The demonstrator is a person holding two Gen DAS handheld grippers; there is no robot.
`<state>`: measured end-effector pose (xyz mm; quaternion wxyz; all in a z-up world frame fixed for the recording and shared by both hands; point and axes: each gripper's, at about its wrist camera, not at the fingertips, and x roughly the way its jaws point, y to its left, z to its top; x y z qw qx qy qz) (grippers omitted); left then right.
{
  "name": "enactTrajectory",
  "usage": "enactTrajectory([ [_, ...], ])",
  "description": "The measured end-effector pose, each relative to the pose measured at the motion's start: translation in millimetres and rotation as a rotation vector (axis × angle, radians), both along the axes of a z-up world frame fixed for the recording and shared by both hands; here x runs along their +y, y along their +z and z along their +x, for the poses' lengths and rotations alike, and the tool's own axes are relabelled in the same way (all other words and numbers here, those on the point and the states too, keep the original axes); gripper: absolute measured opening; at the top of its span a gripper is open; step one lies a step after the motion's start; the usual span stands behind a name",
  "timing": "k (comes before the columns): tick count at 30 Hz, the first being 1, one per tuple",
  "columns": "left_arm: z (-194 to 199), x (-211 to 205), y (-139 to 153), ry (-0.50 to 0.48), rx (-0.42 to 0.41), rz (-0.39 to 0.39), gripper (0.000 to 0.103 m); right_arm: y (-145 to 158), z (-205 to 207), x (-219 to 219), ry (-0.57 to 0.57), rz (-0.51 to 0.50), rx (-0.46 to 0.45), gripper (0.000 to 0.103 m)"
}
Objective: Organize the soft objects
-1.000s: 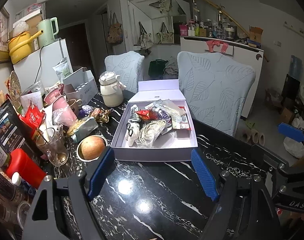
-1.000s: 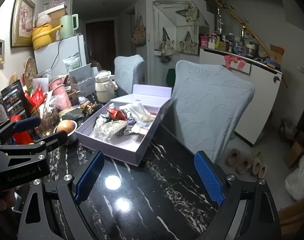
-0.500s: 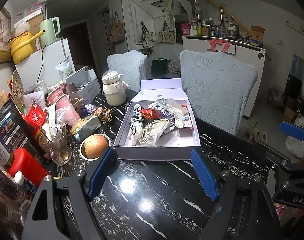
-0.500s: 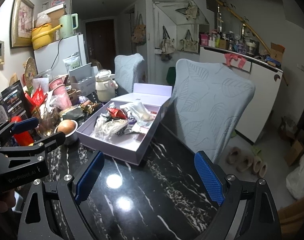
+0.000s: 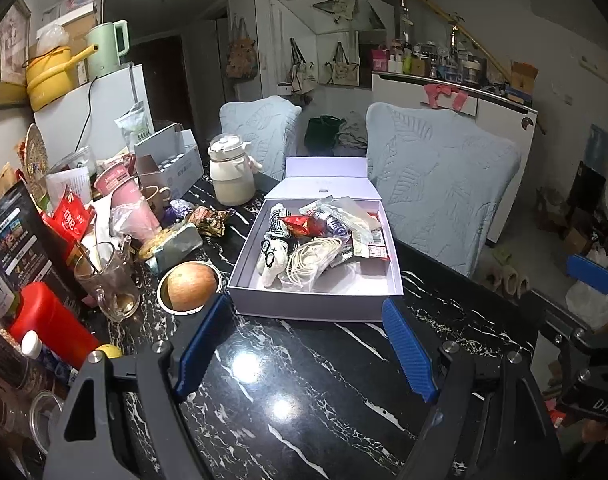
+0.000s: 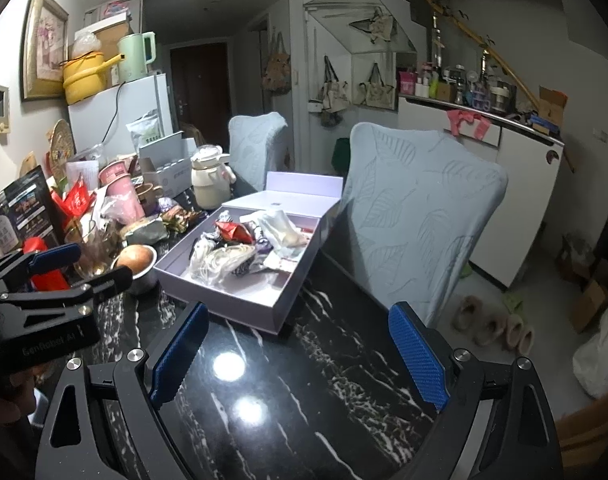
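Both grippers, left gripper (image 5: 306,346) and right gripper (image 6: 298,354), released, empty. Risk: crowded box (image 5: 316,308) ahead; a grab may snag neighbouring items.

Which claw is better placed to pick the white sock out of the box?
Probably the left claw. It is open and empty, and the box lies straight ahead with the white sock near its front. The right claw, also open, sees the box off to its left.
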<state>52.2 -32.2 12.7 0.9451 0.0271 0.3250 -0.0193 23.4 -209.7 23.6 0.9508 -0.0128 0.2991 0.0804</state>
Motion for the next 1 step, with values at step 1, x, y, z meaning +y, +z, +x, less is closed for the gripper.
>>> enactTrajectory([
  [1,1.0,-0.5,-0.8,-0.002,0.004,0.005,0.079,-0.8,0.8,-0.3,-0.002,0.0,0.004,0.092],
])
